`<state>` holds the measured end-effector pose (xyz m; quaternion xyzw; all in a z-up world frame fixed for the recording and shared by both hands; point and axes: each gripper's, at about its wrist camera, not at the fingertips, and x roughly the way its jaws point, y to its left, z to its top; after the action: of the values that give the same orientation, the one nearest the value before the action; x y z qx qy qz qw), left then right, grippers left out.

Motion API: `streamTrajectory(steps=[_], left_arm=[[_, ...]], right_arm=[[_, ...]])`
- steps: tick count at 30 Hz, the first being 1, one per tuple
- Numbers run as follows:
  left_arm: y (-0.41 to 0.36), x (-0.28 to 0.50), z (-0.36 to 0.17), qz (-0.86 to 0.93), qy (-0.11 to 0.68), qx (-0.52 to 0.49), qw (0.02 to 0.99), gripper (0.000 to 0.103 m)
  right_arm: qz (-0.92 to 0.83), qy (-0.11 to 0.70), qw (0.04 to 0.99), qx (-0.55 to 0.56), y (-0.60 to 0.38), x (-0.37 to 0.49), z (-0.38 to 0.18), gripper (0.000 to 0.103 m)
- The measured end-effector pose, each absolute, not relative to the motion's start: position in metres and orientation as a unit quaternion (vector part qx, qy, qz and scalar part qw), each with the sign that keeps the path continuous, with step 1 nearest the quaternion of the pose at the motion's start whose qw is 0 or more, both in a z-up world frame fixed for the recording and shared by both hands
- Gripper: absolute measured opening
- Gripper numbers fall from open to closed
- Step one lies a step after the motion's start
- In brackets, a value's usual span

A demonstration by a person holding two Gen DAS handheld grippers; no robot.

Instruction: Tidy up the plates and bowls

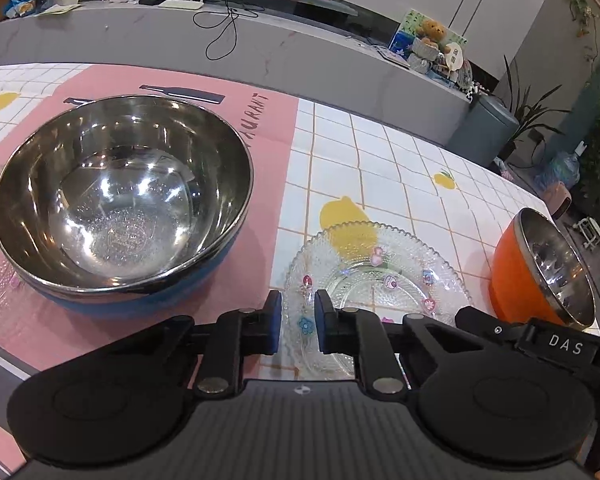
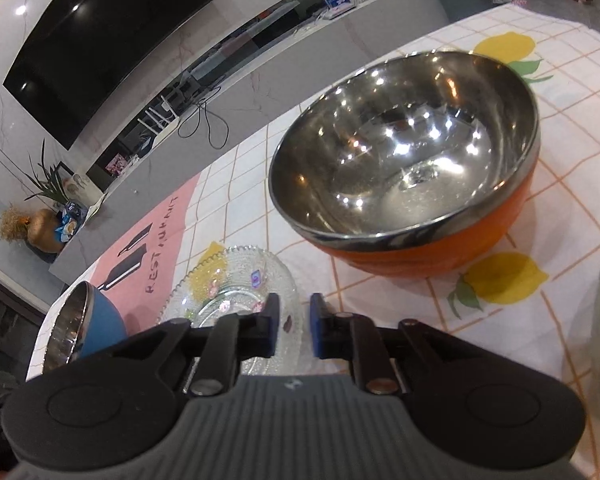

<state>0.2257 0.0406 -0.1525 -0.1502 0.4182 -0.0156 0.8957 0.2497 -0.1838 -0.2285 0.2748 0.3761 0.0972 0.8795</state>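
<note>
The left tool [image 1: 296, 322] pinches the near rim of the glass plate [image 1: 380, 288] on the counter [image 1: 400, 168], between the blue bowl [image 1: 122, 204] and orange bowl [image 2: 404, 156]; the right tool [image 2: 295, 326] is pressed nearly together, holding nothing.

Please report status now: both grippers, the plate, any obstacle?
Left gripper, right gripper: both shut on clear beaded glass plate. Blue steel bowl, orange steel bowl beside it, apart.

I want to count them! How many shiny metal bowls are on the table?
2: the blue bowl on the pink mat, the orange bowl on the lemon cloth. Others may be hidden.
</note>
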Motion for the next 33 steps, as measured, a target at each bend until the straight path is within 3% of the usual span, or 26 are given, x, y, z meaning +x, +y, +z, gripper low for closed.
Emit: streamTrajectory(steps=[16,33], left_arm=[[0.044,0.208,-0.137,-0.011,0.424,-0.152,0.893,0.014],[0.065,0.134,-0.095,0.006,0.384,-0.176,0.906,0.014]], right_arm=[[0.107,0.376,0.882,0.262,-0.185,0.235,-0.216,0.006],[0.143,0.353,0.894,0.236,-0.166,0.174,-0.175,0.006]])
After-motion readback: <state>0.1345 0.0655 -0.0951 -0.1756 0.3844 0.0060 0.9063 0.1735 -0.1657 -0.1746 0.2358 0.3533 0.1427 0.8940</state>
